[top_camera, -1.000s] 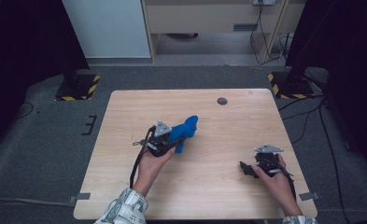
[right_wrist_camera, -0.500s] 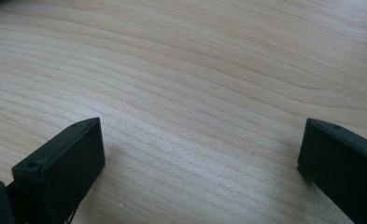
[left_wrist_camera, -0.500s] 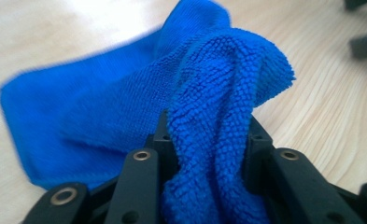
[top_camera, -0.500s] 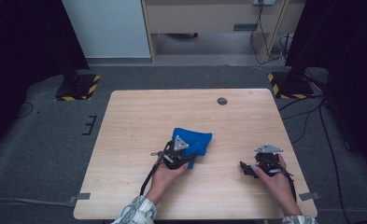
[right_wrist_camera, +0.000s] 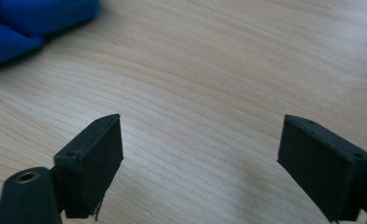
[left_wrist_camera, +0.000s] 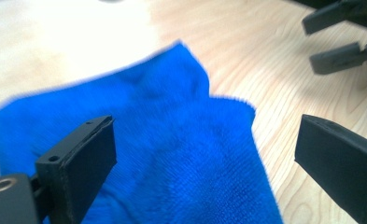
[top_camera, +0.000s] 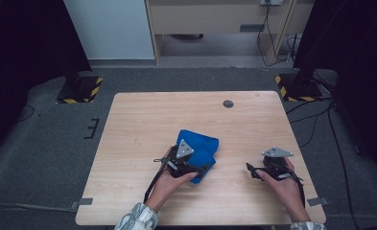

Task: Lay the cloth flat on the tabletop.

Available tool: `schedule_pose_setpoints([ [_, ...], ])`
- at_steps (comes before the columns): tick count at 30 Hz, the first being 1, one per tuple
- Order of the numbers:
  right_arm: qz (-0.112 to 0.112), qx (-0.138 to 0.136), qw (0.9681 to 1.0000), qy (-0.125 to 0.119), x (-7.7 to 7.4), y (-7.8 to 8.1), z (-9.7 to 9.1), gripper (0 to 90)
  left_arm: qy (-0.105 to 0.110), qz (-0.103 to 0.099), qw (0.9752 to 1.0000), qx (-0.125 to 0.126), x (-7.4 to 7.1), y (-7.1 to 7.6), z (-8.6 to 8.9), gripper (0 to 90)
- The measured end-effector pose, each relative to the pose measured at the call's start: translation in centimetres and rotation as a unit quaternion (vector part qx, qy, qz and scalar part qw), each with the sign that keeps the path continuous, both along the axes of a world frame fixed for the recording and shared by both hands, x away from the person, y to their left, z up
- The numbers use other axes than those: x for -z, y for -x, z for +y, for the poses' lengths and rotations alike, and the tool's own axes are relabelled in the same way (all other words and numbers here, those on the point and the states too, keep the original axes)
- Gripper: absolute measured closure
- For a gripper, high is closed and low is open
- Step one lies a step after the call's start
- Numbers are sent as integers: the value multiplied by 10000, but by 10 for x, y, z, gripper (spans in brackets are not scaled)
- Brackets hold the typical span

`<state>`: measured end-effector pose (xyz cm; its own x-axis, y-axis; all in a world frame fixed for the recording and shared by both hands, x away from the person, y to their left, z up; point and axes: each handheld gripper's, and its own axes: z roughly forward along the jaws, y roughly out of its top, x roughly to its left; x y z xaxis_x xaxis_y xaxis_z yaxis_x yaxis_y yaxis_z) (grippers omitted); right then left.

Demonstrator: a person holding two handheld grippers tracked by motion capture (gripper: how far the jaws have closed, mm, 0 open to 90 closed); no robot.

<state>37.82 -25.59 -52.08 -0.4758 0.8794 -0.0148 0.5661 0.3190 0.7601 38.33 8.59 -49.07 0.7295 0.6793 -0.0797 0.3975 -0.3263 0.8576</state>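
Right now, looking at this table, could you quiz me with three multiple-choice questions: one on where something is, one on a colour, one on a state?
1. Where does the cloth lie?
A. on the floor
B. on the table, by the left gripper
C. under the right gripper

2. What colour is the cloth?
A. red
B. white
C. blue

3. How do the left gripper's fingers stand?
A. apart, over the cloth
B. clamped on the cloth
C. shut on nothing

Answers:
1 B, it rests on the wood beside the left hand.
2 C, plainly blue.
3 A, both fingers stand wide, having just opened, cloth lying free below.
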Motion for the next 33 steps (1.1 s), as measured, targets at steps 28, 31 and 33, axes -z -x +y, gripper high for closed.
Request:
schedule_pose_setpoints([
  [28, -357, -1532, 9860, -548, -27, -5, 96, 758, -489, 103, 9919, -1164, 9, 0, 82, 420],
  [31, -323, -1597, 9849, -581, -27, -10, 105, 738, -483, 107, 9922, -1140, 9, 1, 81, 424],
  [33, -284, -1582, 9846, -681, -26, -13, 109, 720, -478, 107, 9924, -1127, 9, 2, 81, 426],
])
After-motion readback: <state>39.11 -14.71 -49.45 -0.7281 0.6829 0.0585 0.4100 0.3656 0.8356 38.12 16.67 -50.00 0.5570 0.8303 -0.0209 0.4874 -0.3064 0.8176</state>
